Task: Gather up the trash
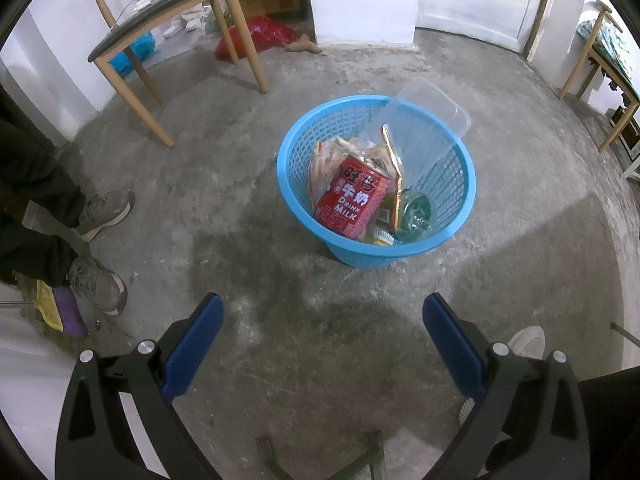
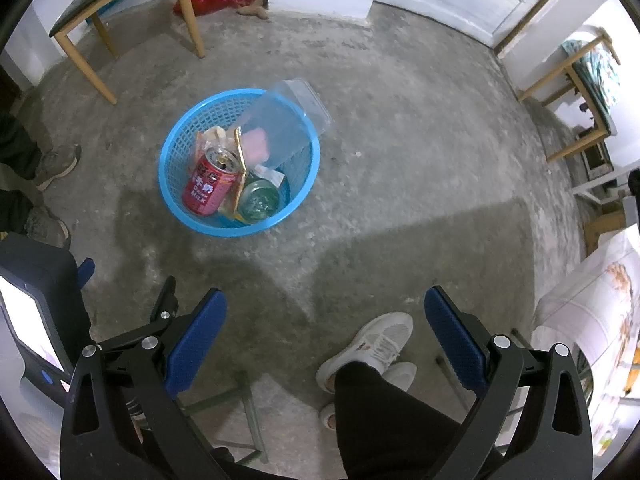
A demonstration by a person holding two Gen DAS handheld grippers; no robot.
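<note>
The left gripper (image 1: 322, 312) and right gripper (image 2: 325, 306) are both wide apart and hold nothing. The trash sits in the blue basket (image 1: 292, 148) on the floor: a red milk can (image 1: 352, 200), wrappers (image 1: 326, 156), and a clear plastic lid (image 1: 424, 116).

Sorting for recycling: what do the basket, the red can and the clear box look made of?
Basket: glossy blue moulded plastic, with lattice walls. Red can: probably thin metal, judging by its shiny pull-tab top and printed label. Clear box: thin transparent plastic; the mesh shows through.
</note>
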